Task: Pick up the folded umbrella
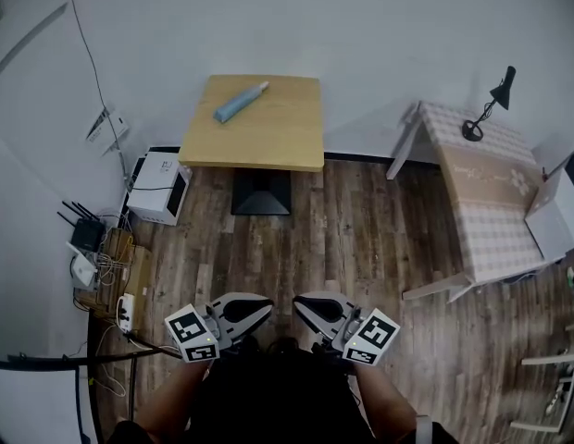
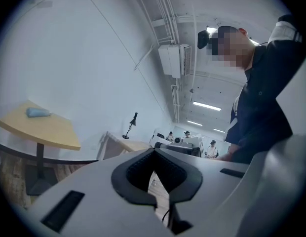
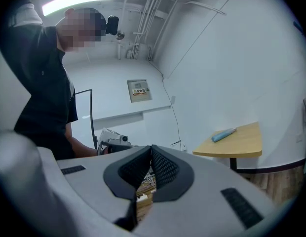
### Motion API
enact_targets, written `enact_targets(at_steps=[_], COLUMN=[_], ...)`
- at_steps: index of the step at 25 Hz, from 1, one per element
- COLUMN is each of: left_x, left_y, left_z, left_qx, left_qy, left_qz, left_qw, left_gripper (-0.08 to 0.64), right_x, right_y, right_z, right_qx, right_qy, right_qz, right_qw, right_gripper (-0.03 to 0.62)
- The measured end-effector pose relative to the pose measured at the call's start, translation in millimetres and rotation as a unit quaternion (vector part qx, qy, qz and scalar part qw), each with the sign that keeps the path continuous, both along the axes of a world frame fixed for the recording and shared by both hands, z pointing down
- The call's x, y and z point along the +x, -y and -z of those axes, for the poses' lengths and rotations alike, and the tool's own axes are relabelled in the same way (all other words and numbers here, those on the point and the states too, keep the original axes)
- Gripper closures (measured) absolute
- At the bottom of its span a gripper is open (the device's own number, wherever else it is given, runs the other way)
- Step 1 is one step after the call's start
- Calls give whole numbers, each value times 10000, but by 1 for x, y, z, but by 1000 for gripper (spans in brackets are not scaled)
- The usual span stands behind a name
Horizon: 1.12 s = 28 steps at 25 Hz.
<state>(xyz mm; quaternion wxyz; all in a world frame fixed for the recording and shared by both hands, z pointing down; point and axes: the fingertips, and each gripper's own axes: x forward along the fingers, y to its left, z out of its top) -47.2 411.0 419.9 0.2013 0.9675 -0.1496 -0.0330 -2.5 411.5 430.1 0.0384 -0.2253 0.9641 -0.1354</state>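
The folded umbrella (image 1: pixel 241 102), light blue and slim, lies on a square wooden table (image 1: pixel 287 132) against the far wall. It also shows small in the left gripper view as the umbrella (image 2: pixel 38 112) and in the right gripper view as the umbrella (image 3: pixel 223 134). My left gripper (image 1: pixel 269 307) and right gripper (image 1: pixel 297 303) are held low, close to my body, with their tips turned toward each other. They are far from the table, with floor in between. Both have their jaws shut with nothing between them: left gripper (image 2: pixel 154 150), right gripper (image 3: pixel 151 147).
A white box-like appliance (image 1: pixel 159 186) sits on the floor left of the table's black pedestal. A router, cables and a power strip (image 1: pixel 127 311) clutter the left wall. A checked-cloth table (image 1: pixel 491 202) with a black desk lamp (image 1: pixel 486 109) stands at right.
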Motion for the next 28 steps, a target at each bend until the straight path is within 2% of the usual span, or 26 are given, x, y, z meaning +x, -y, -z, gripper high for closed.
enact_targets(at_steps=[8,13,20,25,28], left_x=[12,11,8,7,11], left_y=[4,1,9,40,66], left_z=[2,-13,-18,-19,-18], left_qx=[-2,-245,-404,-360,-411], left_qy=[113,230,368,296,73], left_qz=[102,320,347,330,317], left_qw=[9999,9989,9979,9984,9986], left_gripper=[549,549,549,549,549], right_x=[16,22,24,19,25], right_y=[4,6,15,44,67], right_z=[0,-11,-26,-31,-27], right_qx=[81,-68,-320,-342,-318], right_qy=[9,88,128,50,-68], right_qz=[3,81,192,209,133], right_qw=[10000,9999,9992,9992,9994], right_gripper=[571,571,571,571,571])
